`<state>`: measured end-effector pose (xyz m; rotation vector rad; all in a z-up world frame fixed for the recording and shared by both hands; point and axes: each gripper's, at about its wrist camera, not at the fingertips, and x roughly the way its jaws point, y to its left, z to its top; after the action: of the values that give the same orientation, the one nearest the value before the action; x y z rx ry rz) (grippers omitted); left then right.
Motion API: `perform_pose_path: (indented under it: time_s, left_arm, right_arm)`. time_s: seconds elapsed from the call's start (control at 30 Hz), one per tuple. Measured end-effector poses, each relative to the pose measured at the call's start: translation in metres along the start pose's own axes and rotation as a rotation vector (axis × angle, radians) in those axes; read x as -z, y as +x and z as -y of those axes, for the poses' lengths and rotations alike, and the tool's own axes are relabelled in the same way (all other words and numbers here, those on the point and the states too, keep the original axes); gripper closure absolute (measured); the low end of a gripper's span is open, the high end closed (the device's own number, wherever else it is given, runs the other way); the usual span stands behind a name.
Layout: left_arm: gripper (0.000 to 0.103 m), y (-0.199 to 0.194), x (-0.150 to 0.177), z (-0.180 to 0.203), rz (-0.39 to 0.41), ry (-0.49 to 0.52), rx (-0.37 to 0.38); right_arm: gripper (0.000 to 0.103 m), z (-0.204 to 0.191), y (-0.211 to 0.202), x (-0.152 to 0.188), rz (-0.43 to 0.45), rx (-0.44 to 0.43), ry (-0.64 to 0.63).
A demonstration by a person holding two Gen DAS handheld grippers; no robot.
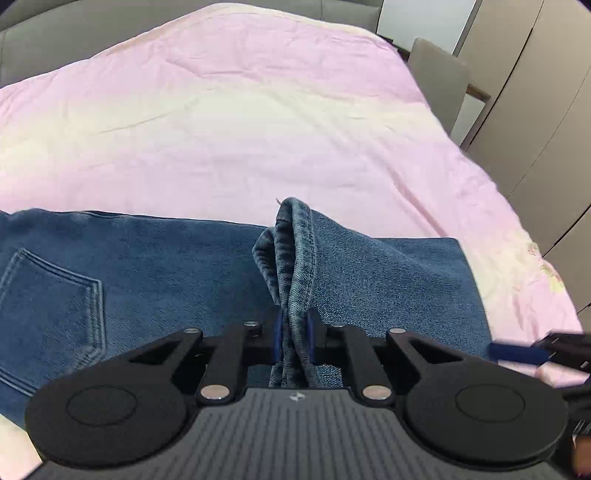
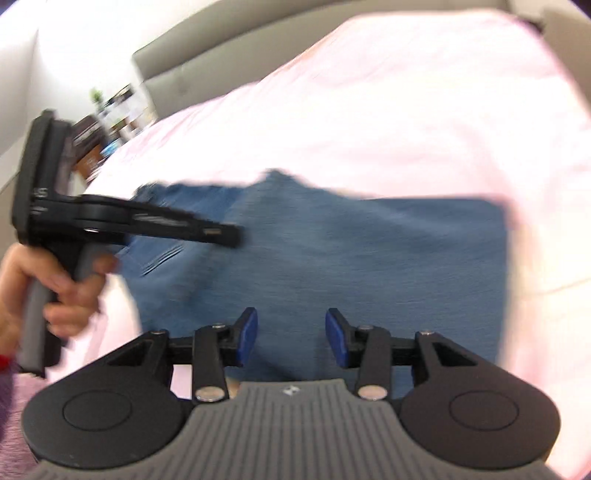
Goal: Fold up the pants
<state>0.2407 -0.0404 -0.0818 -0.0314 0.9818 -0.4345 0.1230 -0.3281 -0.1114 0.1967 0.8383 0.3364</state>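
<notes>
Blue denim pants (image 1: 159, 266) lie folded on a pink bedsheet (image 1: 240, 122), back pocket at the left. My left gripper (image 1: 294, 338) is shut on a bunched hem of the pants (image 1: 291, 258) and holds it raised over the rest. In the right wrist view my right gripper (image 2: 291, 339) is open and empty, its blue pads (image 2: 248, 334) apart just above the pants (image 2: 351, 254). The left gripper (image 2: 236, 234) shows there at the left, held by a hand, over the denim. The right gripper's blue tip also shows at the left wrist view's right edge (image 1: 517, 352). The right view is blurred.
A grey padded headboard (image 1: 74, 29) runs along the far side of the bed. Beige wardrobe doors (image 1: 535, 92) and a grey chair back (image 1: 439, 81) stand off the right side. Shelves with small items (image 2: 110, 107) sit beyond the bed's left corner.
</notes>
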Motion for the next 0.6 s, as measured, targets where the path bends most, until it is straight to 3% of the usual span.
perform_pose_path:
  time_s: [0.17, 0.27, 0.43, 0.6]
  left_arm:
    - [0.089, 0.043, 0.012, -0.018, -0.108, -0.061, -0.014]
    - [0.085, 0.054, 0.021, -0.029, -0.115, -0.111, -0.006]
    - [0.08, 0.062, 0.026, -0.035, -0.153, -0.106, -0.003]
    - [0.078, 0.073, 0.023, -0.032, -0.166, -0.083, -0.012]
  right_arm:
    - [0.09, 0.05, -0.003, -0.016, 0.043, 0.164, -0.005]
    - [0.094, 0.073, 0.017, -0.025, 0.04, 0.229, -0.039]
    - [0.099, 0.101, 0.065, -0.049, -0.001, 0.25, -0.057]
    - [0.103, 0.113, 0.11, -0.054, -0.1, 0.281, -0.032]
